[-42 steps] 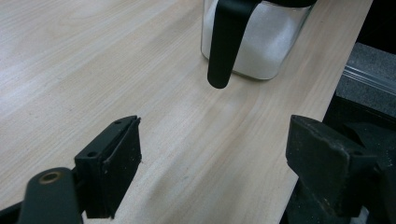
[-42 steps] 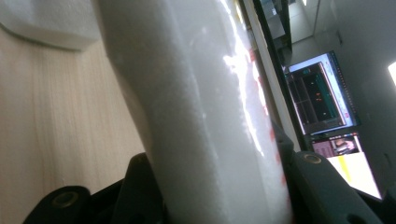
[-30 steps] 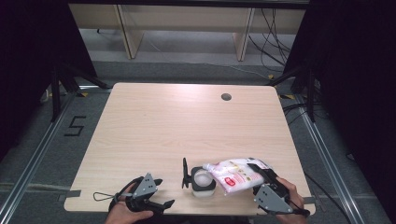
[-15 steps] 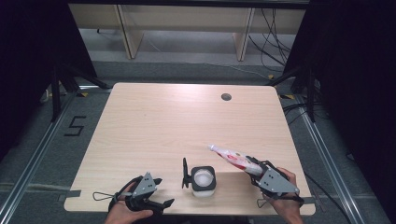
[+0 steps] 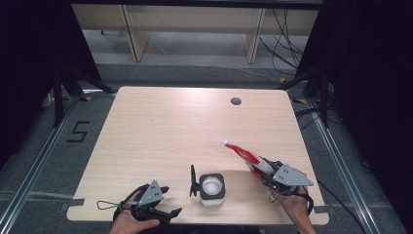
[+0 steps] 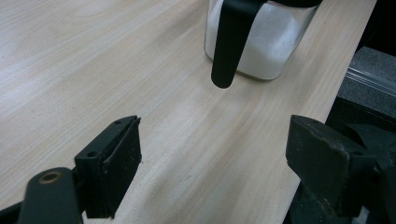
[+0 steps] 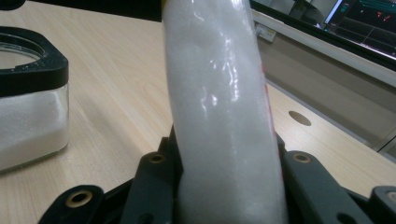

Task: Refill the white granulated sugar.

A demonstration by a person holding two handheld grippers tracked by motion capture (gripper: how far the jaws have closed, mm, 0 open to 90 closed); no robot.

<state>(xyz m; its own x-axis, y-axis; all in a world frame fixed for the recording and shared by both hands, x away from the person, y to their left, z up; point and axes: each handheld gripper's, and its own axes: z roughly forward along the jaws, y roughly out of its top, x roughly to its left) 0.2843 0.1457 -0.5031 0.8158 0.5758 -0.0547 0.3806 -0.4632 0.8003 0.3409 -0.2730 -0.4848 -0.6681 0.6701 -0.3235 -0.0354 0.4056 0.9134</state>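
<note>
Looks like a refill job, judging by the setup; right hand-held gripper (image 5: 260, 171) clamped on a plastic bag of white granules (image 5: 245, 157) with red print, jaws having just been closing with the bag squeezed between them, pads pressed into its lower part so the bag sticks up and away over the desk (image 5: 170, 122) like a stiff tube; probably held that way to keep the top end free for tipping toward the jar. Glass jar (image 5: 212, 189) with a black square rim sitting near the front edge of the desk, between the two hands, already partly full of white stuff (sugar or salt, can't tell which); black lid (image 5: 193, 180) flipped up at the jar's left side, hanging there open so the mouth stays clear. Left hand-held gripper (image 5: 160, 207) parked low at the front-left, jaws wide apart with nothing in them, pointing at the lid from just beside it; maybe waiting to steady the jar or mind the lid. Not much else around: a round cable hole (image 5: 236, 101) far back on the desk, well apart from everything; shelving legs (image 5: 130, 31) and loose cables (image 5: 287, 34) on the floor behind. Main snag would be that raised lid standing close to the pour path.
</note>
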